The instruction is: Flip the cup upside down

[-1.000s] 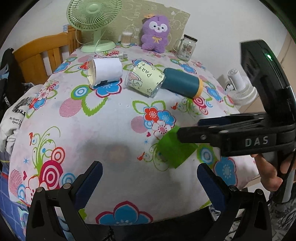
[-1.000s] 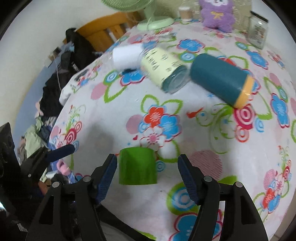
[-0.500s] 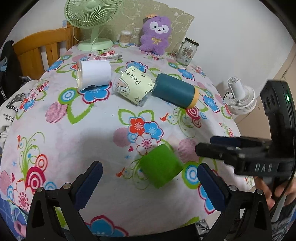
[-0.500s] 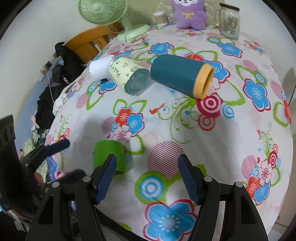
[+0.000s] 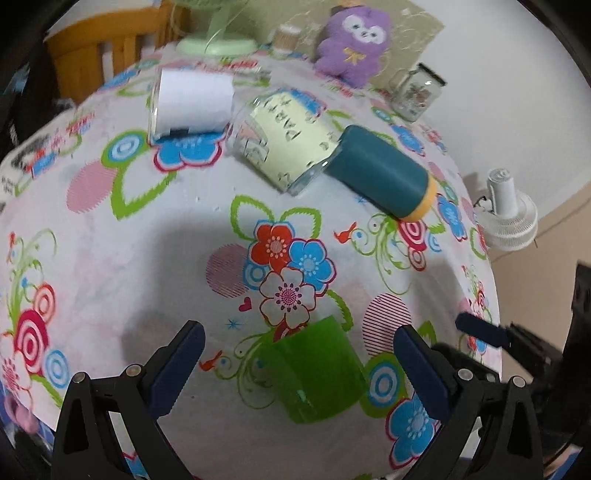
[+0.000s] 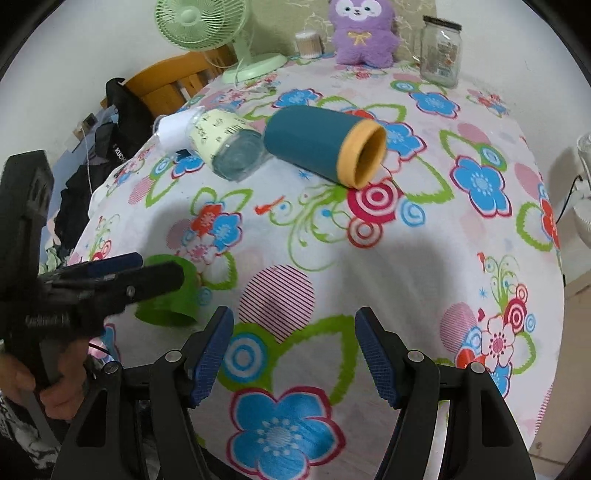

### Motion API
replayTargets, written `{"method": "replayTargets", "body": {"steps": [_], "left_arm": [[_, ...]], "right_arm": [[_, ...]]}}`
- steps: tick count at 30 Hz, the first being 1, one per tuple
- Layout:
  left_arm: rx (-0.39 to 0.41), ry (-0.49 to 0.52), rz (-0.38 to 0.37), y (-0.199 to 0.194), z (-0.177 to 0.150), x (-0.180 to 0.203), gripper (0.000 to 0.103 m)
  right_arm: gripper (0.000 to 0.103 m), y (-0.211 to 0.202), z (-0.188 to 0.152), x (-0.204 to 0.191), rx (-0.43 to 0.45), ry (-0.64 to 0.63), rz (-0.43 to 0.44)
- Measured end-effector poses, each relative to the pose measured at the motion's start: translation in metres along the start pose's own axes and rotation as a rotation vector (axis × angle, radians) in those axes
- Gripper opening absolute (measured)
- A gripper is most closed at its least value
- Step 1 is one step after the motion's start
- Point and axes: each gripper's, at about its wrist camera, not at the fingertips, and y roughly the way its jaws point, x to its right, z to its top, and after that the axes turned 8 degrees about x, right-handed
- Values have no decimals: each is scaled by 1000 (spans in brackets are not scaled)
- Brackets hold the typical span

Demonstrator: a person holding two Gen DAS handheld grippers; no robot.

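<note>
A green cup [image 5: 314, 373] stands upside down on the flowered tablecloth near the front edge, between the fingers of my open left gripper [image 5: 295, 365], which does not touch it. In the right wrist view the green cup [image 6: 173, 299] is at the left, partly behind the left gripper's fingers [image 6: 122, 275]. My right gripper [image 6: 293, 354] is open and empty over the cloth, to the right of the cup. Its fingertips [image 5: 480, 330] show at the right of the left wrist view.
A teal cup with a yellow rim [image 6: 325, 144], a glass jar with a pale label [image 6: 225, 147] and a white cup [image 5: 192, 101] lie on their sides farther back. A green fan [image 6: 207, 26], a purple plush [image 6: 364, 31] and a glass jar [image 6: 441, 50] stand at the far edge.
The right gripper has let go of the green cup and drawn back to the right. The left gripper has moved in so that its fingers flank the cup.
</note>
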Motion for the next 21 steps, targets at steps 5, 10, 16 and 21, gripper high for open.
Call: {"method": "replayTargets", "body": {"steps": [5,10,16,21], "left_arm": [[-36,-65,49,12,3,-7,103],[-63,-106,66,16,2,-10,100],[-72,-119,83,13,1,-8,86],[-98,-110,52,11,-2,-3,62]], "right_arm": [[71,3,-5,16,4,37,10],[71,2,-5,26,12,54,15],[71,1,-5,28,24,62,30],[71,1,-6,29,30,64,41]]}}
